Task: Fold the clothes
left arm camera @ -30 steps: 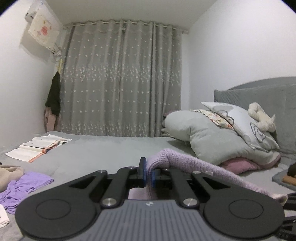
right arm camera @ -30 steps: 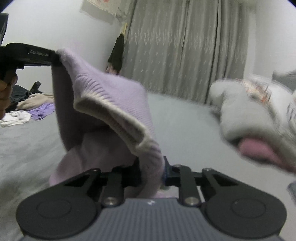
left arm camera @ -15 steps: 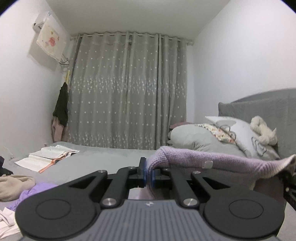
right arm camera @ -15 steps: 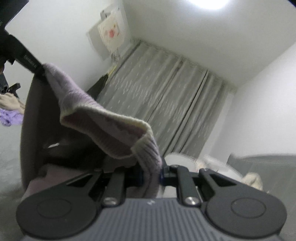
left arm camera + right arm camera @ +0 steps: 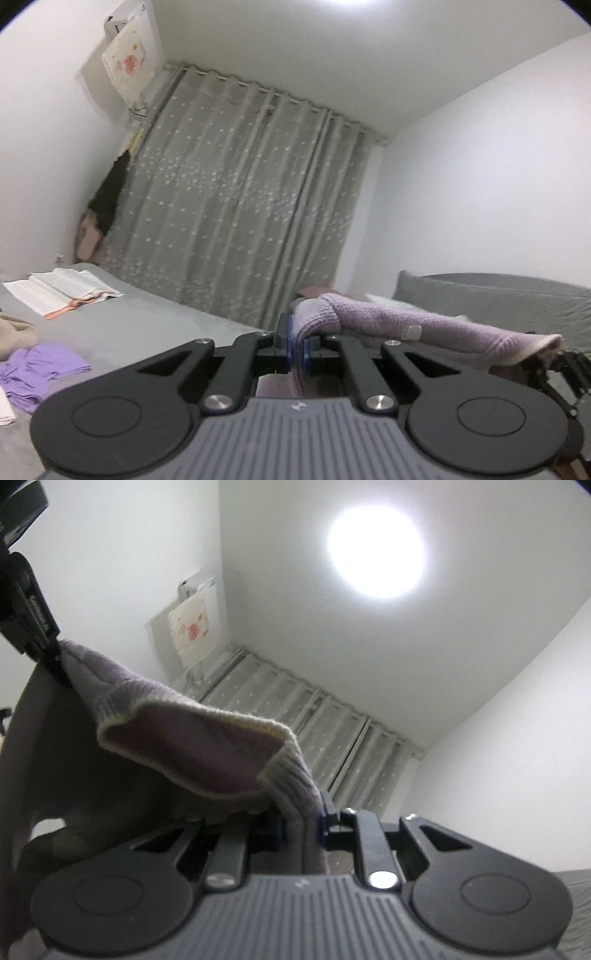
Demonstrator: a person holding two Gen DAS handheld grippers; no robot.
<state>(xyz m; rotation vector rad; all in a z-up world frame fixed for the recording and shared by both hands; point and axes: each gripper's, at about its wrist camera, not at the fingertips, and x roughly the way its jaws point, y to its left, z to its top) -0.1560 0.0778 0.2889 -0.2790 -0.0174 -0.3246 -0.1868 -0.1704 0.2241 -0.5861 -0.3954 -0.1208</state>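
A lilac knit sweater (image 5: 424,326) with a cream-edged ribbed hem hangs in the air, stretched between both grippers. My left gripper (image 5: 296,345) is shut on one end of the hem. The sweater runs rightward from there to the other gripper at the frame's right edge. In the right wrist view my right gripper (image 5: 302,821) is shut on the sweater (image 5: 184,749), whose hem arcs up and left to the left gripper's tip (image 5: 55,657). The body of the sweater hangs below, mostly hidden behind the gripper bodies.
A grey bed (image 5: 147,325) lies below, with an open book (image 5: 59,291), a beige garment (image 5: 14,332) and a purple garment (image 5: 37,365) at the left. Grey curtains (image 5: 240,229) cover the far wall. A grey headboard (image 5: 498,299) stands at the right.
Both grippers have risen with the sweater and tilted upward. The right wrist view now faces the ceiling lamp; the pillows have dropped out of the left view.
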